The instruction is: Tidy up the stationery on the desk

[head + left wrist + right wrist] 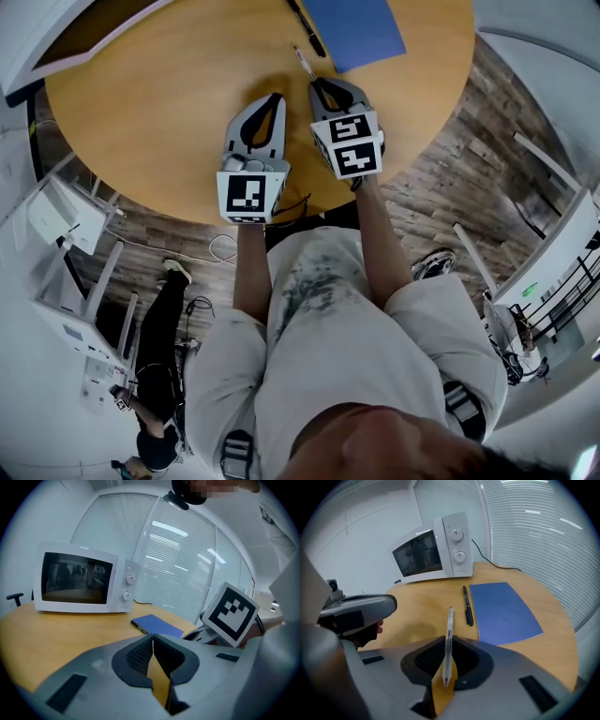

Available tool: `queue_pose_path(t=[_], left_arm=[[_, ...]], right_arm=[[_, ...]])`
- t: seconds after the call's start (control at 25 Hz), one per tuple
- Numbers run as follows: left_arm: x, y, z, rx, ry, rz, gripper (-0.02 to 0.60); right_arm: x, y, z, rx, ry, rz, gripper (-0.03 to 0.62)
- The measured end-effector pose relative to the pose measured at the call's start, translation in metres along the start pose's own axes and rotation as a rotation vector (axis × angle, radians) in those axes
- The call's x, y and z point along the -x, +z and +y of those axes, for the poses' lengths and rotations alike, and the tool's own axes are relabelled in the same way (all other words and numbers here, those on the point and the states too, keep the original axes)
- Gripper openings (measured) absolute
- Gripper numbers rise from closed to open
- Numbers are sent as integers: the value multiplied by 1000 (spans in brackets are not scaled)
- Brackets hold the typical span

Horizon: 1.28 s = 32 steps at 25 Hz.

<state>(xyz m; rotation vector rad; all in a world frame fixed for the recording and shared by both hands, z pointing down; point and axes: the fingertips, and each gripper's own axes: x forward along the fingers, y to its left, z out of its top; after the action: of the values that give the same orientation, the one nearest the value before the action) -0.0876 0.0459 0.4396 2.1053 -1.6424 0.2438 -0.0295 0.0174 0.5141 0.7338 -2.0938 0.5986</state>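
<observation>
- The person stands at the near edge of the round light-wood table (159,112), in pale paint-flecked shorts (319,309), with both forearms reaching out over the rim.
- The left gripper (273,99) hovers over the table's near part. Its grey jaws are closed tip to tip, with nothing between the ribbed black pads (140,654).
- The right gripper (447,641) is just beside it on the right, pitched more steeply down. Its jaws are clamped on the slim translucent white plastic pen (449,623).
- That pen is gripped near its rear end. Most of its barrel sticks out past the jaw tips, above the wood and pointing away from the person.
- Beyond the pen's tip, a slender black capped pen (467,605) lies flat on the table, roughly parallel to the held one.
- Just right of the black pen lies the flat blue rectangular notebook (504,612), near the table's far right edge. The two seem to sit a sliver apart, though the head view is too small to be sure.
- Farthest back, a white boxy microwave oven (431,550) with two round dials stands on the table's far side, and its dark cable trails off behind it toward the slatted window blinds (525,531).
</observation>
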Motion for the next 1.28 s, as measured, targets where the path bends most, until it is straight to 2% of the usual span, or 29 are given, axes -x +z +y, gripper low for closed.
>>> queue_pose_path(t=[0.52,0.8,1.08,1.28], left_arm=[[29,-25,0,29,69,2,14],[29,-25,-2,30,73,7,14],[30,-26,1,39,94,6,14],[28,-24,5,44,97,5,14]], right_arm=[[0,-32,25,-8,-5,43,101],[3,-34,34,13,47,48,142],[5,-40,40,24,94,63,144],[10,-30,40,47,85,51,144]])
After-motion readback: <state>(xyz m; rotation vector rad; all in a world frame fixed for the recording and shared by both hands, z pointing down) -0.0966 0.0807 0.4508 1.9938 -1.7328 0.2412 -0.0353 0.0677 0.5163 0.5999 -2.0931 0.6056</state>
